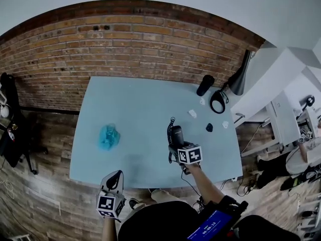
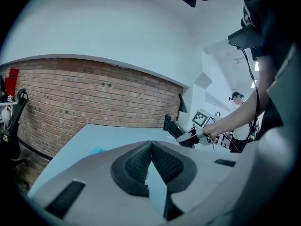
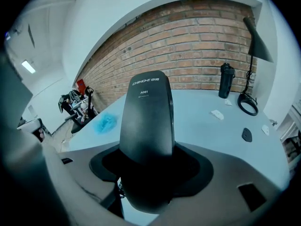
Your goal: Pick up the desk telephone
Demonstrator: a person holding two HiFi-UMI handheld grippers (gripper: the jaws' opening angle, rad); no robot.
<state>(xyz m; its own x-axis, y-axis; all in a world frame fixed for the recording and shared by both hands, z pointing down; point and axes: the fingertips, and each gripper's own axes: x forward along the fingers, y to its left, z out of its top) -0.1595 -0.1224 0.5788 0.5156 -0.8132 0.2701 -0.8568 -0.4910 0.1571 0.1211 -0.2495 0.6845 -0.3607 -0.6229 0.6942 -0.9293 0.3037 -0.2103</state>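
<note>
A black telephone handset is held off the pale blue table, and my right gripper is shut on it. Its coiled cord hangs beside it. In the right gripper view the handset stands upright between the jaws of the right gripper and fills the middle. My left gripper hovers at the table's front edge with its pads together and nothing in them. From the left gripper view, the left gripper points across the table toward the right gripper and the handset. No phone base shows.
A crumpled blue wrapper lies at the table's left. Far right stand a black bottle and a desk lamp with a ring base. Small white scraps and a black piece lie nearby. A brick wall runs behind.
</note>
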